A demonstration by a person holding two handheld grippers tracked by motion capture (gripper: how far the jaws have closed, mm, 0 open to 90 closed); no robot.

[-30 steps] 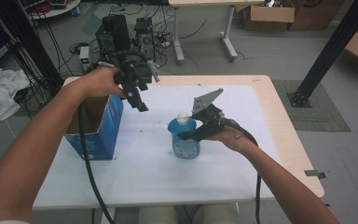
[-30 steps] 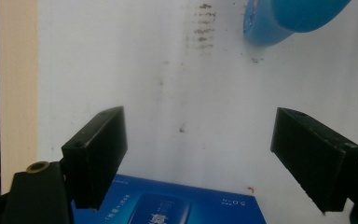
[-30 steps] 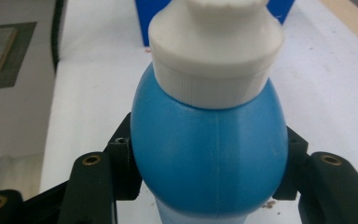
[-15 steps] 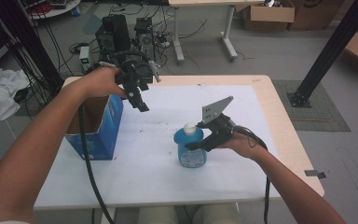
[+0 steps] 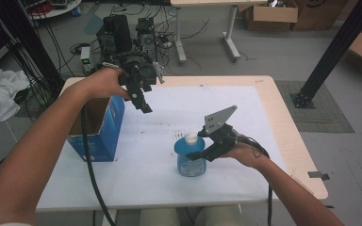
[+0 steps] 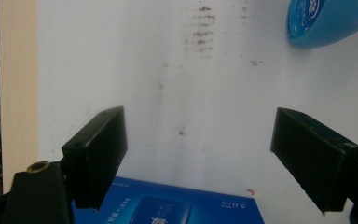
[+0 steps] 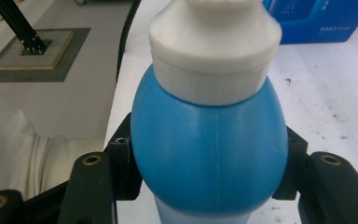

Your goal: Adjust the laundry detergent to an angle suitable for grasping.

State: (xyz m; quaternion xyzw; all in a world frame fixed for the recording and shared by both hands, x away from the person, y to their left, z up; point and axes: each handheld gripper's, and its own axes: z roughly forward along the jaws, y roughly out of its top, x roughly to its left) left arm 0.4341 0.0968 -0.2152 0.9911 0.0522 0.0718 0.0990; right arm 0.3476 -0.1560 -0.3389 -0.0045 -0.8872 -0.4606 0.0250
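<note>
Nearest, right tongs (image 5: 199, 151) clamped on blue bottle (image 5: 190, 157), upright near the worktop (image 5: 264, 122) front edge. Farther left, left tongs (image 5: 139, 96) wide open, empty, above open blue box (image 5: 104, 132). Probably mid-carry; next, lifting bottle leftward into box.

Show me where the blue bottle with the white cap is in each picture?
High view: the blue bottle stands low in the middle, clamped by the right gripper.
Left gripper view: its blue body pokes in at the top right corner.
Right gripper view: it sits front and centre, squeezed between the black jaws.
Shared landmark: the blue box.
</note>
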